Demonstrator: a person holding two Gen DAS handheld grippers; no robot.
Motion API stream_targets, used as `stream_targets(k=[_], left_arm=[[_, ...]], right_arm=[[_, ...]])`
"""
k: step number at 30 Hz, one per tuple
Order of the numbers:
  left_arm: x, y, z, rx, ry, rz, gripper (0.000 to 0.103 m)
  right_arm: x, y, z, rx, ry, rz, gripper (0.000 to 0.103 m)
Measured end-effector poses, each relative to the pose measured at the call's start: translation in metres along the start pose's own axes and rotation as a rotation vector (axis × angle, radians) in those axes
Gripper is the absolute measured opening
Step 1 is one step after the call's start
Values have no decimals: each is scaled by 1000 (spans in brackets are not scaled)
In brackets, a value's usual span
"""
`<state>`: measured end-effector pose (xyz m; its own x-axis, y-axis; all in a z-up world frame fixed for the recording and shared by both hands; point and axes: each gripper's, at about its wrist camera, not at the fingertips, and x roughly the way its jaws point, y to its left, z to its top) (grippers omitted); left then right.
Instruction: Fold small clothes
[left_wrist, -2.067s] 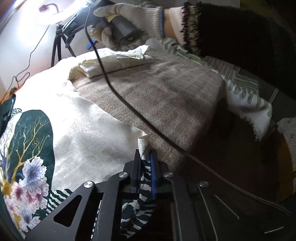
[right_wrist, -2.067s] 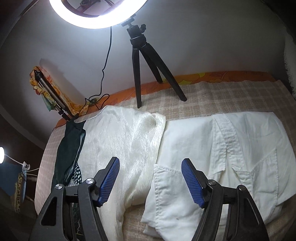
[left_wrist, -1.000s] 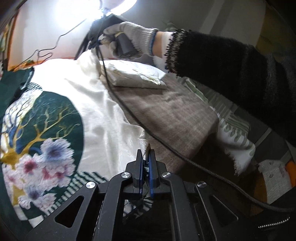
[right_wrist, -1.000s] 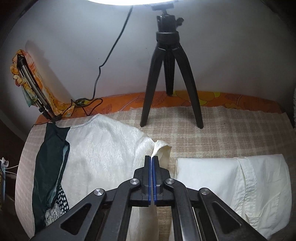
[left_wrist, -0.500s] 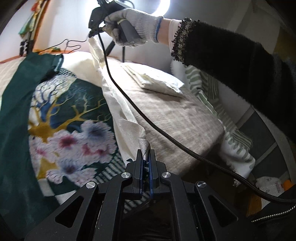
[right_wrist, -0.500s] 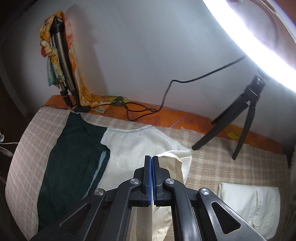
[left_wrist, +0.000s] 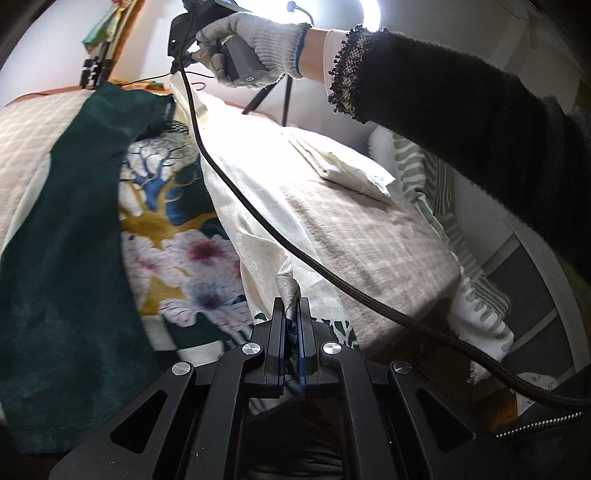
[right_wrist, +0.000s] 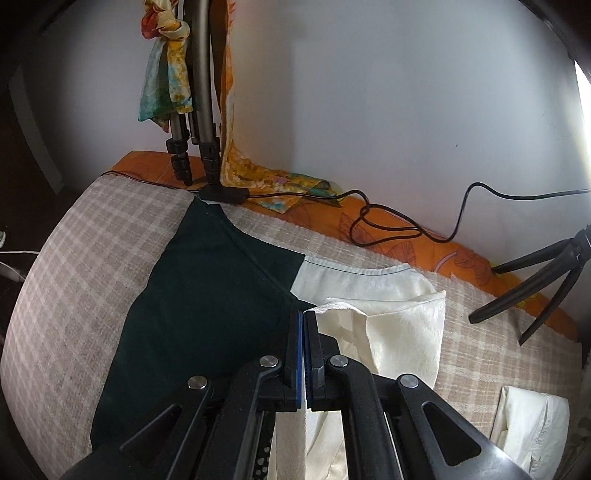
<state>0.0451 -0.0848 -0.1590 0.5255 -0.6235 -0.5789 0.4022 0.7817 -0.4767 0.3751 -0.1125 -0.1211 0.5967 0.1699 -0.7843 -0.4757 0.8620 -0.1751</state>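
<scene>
Left wrist view.
- Left gripper (left_wrist: 291, 317): jaws together, clamped on a crumpled corner of the cream-and-green garment (left_wrist: 173, 236) at the near edge of the bed (left_wrist: 369, 236).
- Garment: dark green panel toward the left side of the bed, floral print in the middle, cream reverse turned up along a lifted edge that runs from the near edge toward the far one.
- Right gloved hand (left_wrist: 255, 44): at the far end of that lifted edge, grasping the right gripper's handle; black sleeve (left_wrist: 461, 122) crosses the upper right.
- Black cable (left_wrist: 280, 240): hangs from that hand down over the cream cloth to the near right corner.
- Folded white shirt (left_wrist: 351, 166): flat on the checked cover near the right edge of the bed, apart from the garment.
- Open room: bare checked cover between the lifted edge and the right edge of the bed; a green-striped sheet (left_wrist: 476, 295) hangs over that edge.

Right wrist view.
- Right gripper (right_wrist: 304, 321): jaws together, pinching a cream fold of the same garment (right_wrist: 207, 295), which drapes below the pads.
- Shown here only: the wall-side edge of the bed with an orange border (right_wrist: 424, 251), two tripods (right_wrist: 199, 122), a scarf (right_wrist: 166, 74) tied to one, loose cord (right_wrist: 388, 225).
- Open room: bare checked cover left of the green panel, out to the left edge.
- Folded shirt (right_wrist: 532, 424): at the near right corner.
</scene>
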Motion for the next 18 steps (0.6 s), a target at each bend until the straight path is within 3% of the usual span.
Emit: stream_targets(k=[4,9,11,15,18], left_arm=[[-3,9,-3,-22,2,11,3],[-8,15,-5,-44,-10,19,3],[-10,16,-5,-47,-2,9,3],[-19,17,-4,-45,-11,8,3],[-25,16,-4,-57,-7,-2,10]], right_arm=[[8,11,3,4,8,23,0],[4,18,0,4,-13,128,2],[-8,11,-1,25,-28,162,42],[-49,-23,-16,78,-105,203,40],[-80,-60,-47,127,-133,234,41]])
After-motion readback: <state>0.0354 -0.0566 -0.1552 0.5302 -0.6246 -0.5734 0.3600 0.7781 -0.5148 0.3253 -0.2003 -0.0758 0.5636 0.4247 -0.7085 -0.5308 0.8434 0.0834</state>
